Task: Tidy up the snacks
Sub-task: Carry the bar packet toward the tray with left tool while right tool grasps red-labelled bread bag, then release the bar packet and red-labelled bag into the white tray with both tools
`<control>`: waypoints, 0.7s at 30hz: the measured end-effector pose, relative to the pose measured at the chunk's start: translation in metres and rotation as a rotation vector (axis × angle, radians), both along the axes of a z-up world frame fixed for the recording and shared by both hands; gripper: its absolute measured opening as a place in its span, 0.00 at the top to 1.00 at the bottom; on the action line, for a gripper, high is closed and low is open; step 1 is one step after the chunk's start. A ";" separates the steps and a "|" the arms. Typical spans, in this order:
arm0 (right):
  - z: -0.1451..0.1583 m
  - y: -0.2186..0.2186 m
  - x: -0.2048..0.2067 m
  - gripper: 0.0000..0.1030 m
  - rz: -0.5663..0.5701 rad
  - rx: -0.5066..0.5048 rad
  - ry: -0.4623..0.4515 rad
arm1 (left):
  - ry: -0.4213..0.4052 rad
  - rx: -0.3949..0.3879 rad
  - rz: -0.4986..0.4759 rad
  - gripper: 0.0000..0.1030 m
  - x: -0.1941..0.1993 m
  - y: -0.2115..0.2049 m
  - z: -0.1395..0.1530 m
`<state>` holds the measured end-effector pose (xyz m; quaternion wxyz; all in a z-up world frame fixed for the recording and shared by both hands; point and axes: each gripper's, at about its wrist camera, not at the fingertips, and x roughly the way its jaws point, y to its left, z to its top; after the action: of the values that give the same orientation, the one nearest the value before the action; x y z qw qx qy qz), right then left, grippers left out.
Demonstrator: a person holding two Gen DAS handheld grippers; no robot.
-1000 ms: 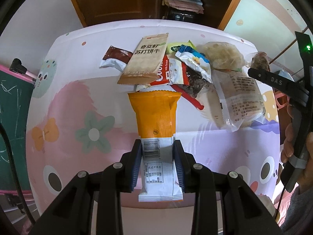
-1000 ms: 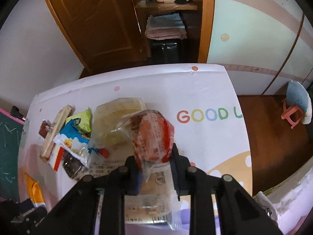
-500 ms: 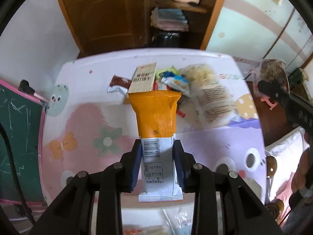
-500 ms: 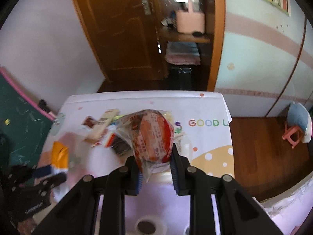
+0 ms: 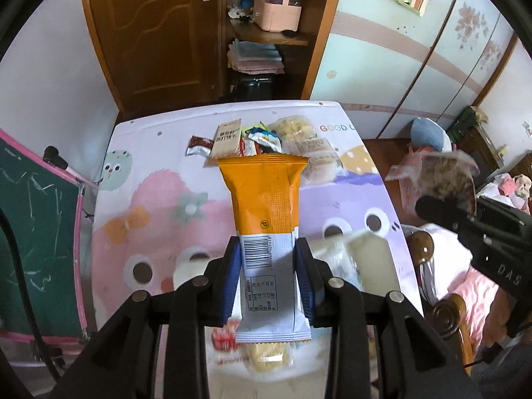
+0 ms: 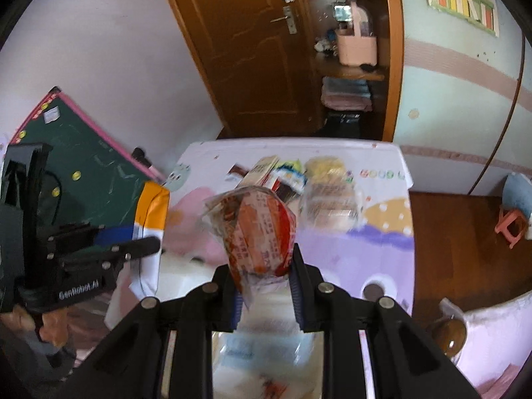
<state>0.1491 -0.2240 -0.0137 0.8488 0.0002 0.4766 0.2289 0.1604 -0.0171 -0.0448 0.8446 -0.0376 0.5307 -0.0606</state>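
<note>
Brown wooden door (image 5: 156, 33), pale walls

A wooden door (image 5: 156, 33), a pink basket (image 5: 277, 10) on a shelf, folded towels (image 5: 256, 58), and a green chalkboard (image 5: 36, 206) leaning nearby.

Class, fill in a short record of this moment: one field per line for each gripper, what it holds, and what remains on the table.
left gripper: shut on the orange and white packet, held above the table
right gripper: shut on the clear-wrapped red snack
table: cartoon-print cover
snack pile: at the table's far end, several packets overlapping
near edge: more packets, too blurred to identify
</note>
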 end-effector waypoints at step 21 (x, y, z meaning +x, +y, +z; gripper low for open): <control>-0.050 0.028 -0.092 0.76 0.109 -0.168 0.158 | 0.140 0.079 -0.014 0.70 -0.101 -0.015 -0.046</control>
<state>0.0576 -0.1960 -0.0641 0.7919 -0.0786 0.5588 0.2332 0.0592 -0.0320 -0.0907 0.8057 -0.0048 0.5908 -0.0427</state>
